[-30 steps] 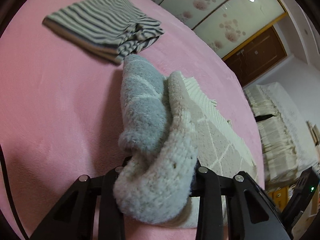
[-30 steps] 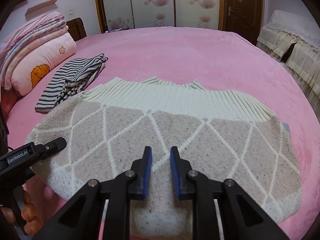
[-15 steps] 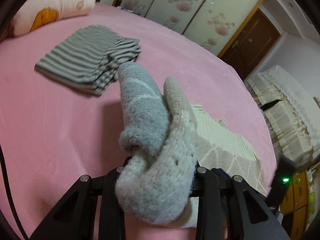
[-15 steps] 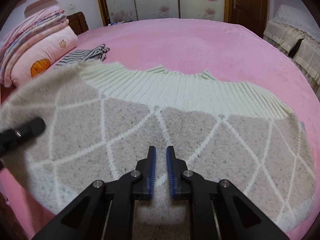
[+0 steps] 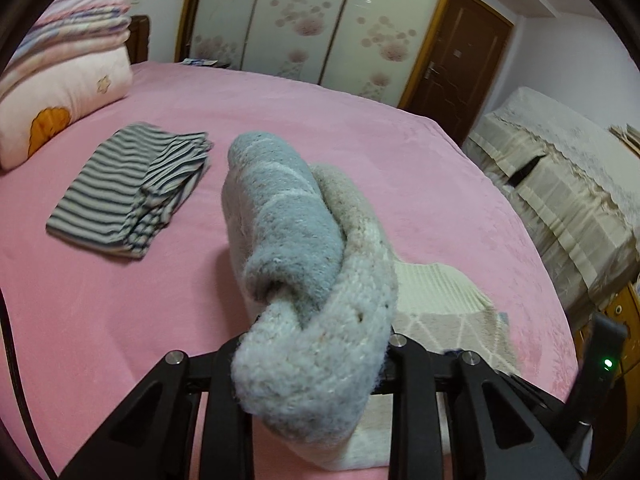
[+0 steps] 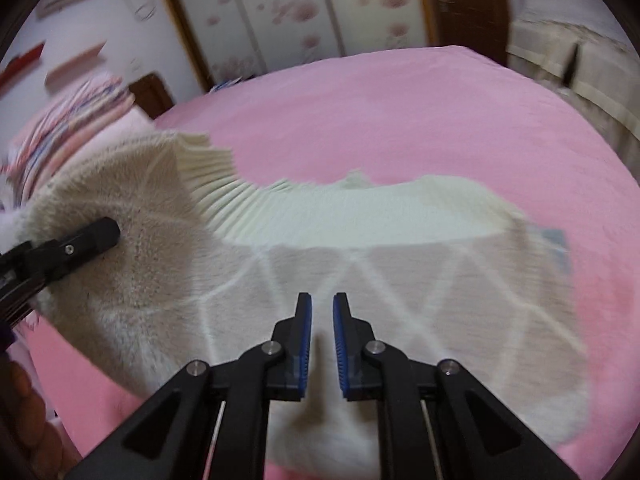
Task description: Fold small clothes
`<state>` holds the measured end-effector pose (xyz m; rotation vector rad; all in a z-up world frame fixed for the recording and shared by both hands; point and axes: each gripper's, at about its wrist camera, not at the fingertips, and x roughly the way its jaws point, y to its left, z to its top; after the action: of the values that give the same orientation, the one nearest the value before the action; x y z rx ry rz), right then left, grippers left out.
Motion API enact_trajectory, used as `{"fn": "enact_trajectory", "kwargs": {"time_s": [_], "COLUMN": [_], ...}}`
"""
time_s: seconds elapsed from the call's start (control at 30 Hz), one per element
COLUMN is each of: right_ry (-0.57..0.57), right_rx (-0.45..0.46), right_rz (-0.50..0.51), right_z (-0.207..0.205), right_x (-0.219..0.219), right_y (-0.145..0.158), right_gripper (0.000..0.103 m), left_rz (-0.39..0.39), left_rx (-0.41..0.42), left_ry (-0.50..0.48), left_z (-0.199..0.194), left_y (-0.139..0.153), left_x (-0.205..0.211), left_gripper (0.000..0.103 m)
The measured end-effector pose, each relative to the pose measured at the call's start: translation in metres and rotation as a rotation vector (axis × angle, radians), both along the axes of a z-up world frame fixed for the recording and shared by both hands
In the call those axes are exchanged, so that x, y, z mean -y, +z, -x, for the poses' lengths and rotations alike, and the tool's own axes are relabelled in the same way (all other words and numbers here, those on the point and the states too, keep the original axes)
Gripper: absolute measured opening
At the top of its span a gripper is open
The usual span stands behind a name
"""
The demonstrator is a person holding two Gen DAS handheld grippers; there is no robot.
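Home bedroom: pink bed [image 5: 360,128], floral wardrobe doors [image 5: 320,24], stacked quilts [image 5: 68,56].

Bed [image 5: 360,128]: carries everything else named here.
Sweater [image 6: 360,248]: lies spread across the bed, its left end lifted off the surface.
Left hand-held gripper [image 5: 312,356]: at the sweater's left end, clamped on a bunched fold of it.
Right hand-held gripper [image 6: 320,344]: above the near middle of the sweater, jaws a little apart with nothing between them.
Folded shirt [image 5: 128,188]: on the bed, left of the lifted sweater end, apart from it.
Pillow [image 5: 60,100]: behind and left of the folded shirt, at the bed's edge, with folded blankets [image 5: 76,28] stacked on it.
Wardrobe [image 5: 320,28]: behind the bed.
Door [image 5: 460,60]: right of the wardrobe.
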<state>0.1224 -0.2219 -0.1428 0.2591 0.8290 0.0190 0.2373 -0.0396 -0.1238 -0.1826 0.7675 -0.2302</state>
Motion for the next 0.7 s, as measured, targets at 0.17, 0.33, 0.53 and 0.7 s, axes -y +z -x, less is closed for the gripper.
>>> {"fn": "enact_trajectory", "kwargs": {"time_s": [0.17, 0.33, 0.53, 0.7], "right_ry": [-0.113, -0.204, -0.263, -0.274], "right_rx": [-0.002, -0.002, -0.009, -0.008], "right_rz": [-0.020, -0.057, -0.081, -0.096], "right_z": [0.038, 0.072, 0.100, 0.112], "right_x": [0.062, 0.111, 0.145, 0.158], "right_y": [-0.001, -0.005, -0.012, -0.016], "right_gripper": [0.011, 0.011, 0.011, 0.011], "left_rz": [-0.012, -0.039, -0.094, -0.223], "left_rx": [0.020, 0.029, 0.019, 0.008], "left_ry": [-0.045, -0.110, -0.196, -0.274], "left_z": [0.001, 0.010, 0.028, 0.044], "left_y": [0.010, 0.009, -0.008, -0.037], "left_x": [0.046, 0.104, 0.180, 0.233], "left_gripper": [0.024, 0.024, 0.024, 0.024]}}
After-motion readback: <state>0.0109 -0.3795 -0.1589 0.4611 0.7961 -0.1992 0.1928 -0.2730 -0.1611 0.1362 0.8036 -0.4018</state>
